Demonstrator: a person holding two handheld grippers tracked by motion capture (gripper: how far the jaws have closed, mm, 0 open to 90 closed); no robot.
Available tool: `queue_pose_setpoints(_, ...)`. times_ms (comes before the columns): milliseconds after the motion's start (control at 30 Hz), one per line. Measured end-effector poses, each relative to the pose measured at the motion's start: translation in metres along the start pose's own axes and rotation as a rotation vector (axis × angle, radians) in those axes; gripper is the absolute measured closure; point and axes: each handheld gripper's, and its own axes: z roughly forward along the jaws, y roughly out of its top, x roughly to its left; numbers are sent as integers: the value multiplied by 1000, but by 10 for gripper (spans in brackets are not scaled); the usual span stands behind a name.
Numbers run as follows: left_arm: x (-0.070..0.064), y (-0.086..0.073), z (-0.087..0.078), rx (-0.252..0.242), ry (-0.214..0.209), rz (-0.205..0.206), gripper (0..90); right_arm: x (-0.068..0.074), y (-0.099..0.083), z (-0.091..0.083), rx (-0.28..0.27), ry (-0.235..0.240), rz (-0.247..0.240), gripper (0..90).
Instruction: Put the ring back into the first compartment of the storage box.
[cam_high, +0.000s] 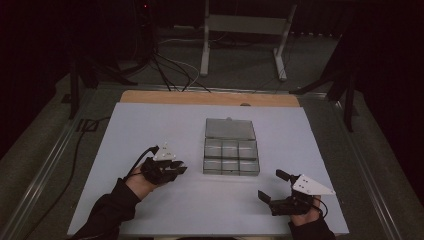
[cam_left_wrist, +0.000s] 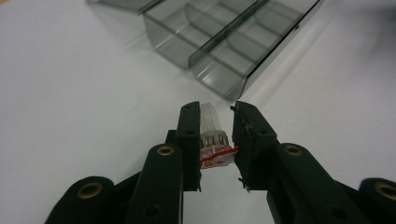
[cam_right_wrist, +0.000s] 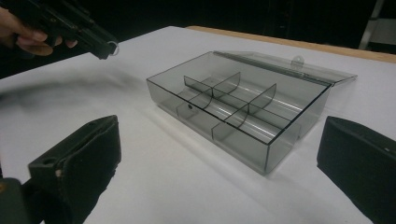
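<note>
While our left gripper (cam_left_wrist: 215, 133) clamps a small clear ribbed plastic piece (cam_left_wrist: 211, 133), our right gripper (cam_high: 274, 188), jaws apart, rests at four o'clock of the smoky clear-plastic compartment box (cam_high: 231, 149).

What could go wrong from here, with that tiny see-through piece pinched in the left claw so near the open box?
The small clear piece sits between the left gripper jaws with a gap at one side, so it might slip out onto the white table. The compartments of the clear box are small, so a drop could land in the wrong one or on a divider. The right gripper waits open, apart from the box.
</note>
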Motion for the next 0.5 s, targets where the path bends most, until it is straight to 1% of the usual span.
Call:
queue_pose_setpoints(133,1,8,3,-9,-13,8,743,0,0,0,0,0,-1,0)
queue_pose_setpoints(233,-1,15,7,-8,-20,22,743,0,0,0,0,0,0,0)
queue_pose_setpoints(300,-3,19,10,-8,-26,39,743,0,0,0,0,0,1,0)
queue_pose_setpoints(367,-4,21,12,-6,-31,42,742,0,0,0,0,0,0,0)
queue_pose_setpoints(400,-5,24,15,-8,-38,50,742,0,0,0,-1,0,0,0)
queue_pose_setpoints(433,-5,26,17,-9,-46,50,743,0,0,0,0,1,0,0)
queue_pose_setpoints(500,-6,28,19,-11,-49,60,743,0,0,0,-1,2,0,0)
